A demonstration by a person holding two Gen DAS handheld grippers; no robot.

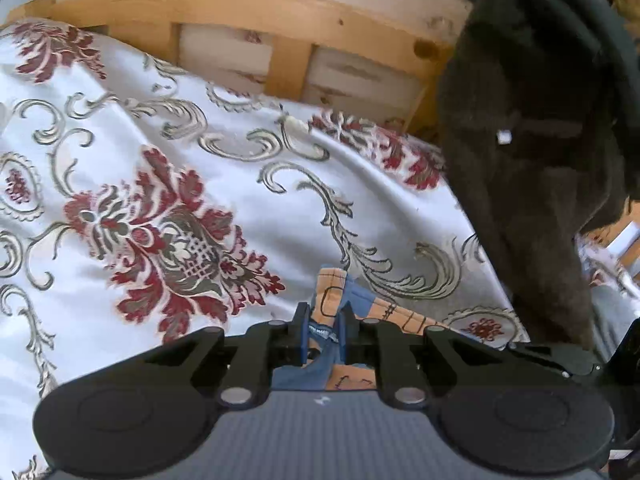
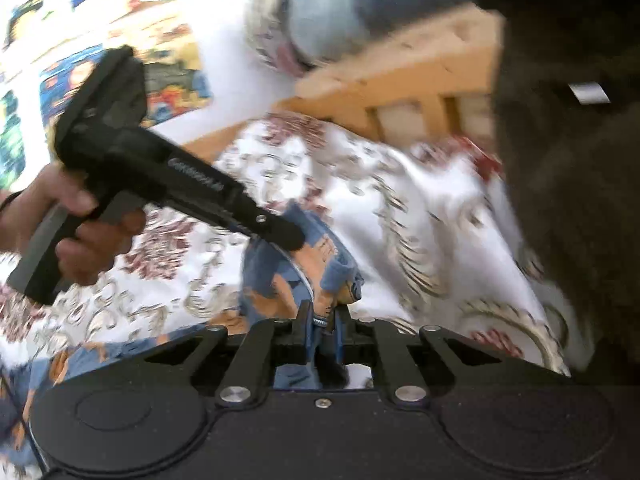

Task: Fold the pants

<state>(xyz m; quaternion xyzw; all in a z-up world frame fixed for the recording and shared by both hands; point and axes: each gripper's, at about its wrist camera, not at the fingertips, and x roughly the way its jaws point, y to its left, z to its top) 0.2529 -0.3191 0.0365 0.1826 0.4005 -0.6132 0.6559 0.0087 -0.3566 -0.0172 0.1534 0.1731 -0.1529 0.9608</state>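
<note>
While a white bedspread (image 1: pixel 240 184) patterned with red flowers and grey scrolls fills most of both views, a wooden bed frame (image 1: pixel 256 12) runs along its far edge, and a large dark furry mass (image 1: pixel 532 140), too close and blurred to identify, blocks the right side. On the bedspread lie the pants (image 2: pixel 320 264), a small pair in blue and orange printed fabric, bunched up between the two tools rather than spread flat. The left gripper (image 1: pixel 323 332) has its jaws clamped on a fold of that fabric, which rises in a peak just past the fingertips. The right gripper (image 2: pixel 322 334) has its jaws nearly together, pinching another edge of the same cloth. In the right wrist view, the person's left hand (image 2: pixel 76 216) grips the handle of the other tool, whose tip meets the pants just beyond. Both pinches sit near each other, probably so the garment can be lifted and shaken out or laid over itself. Folding looks barely begun, since the cloth is still crumpled. Motion blur hides finer detail.
</note>
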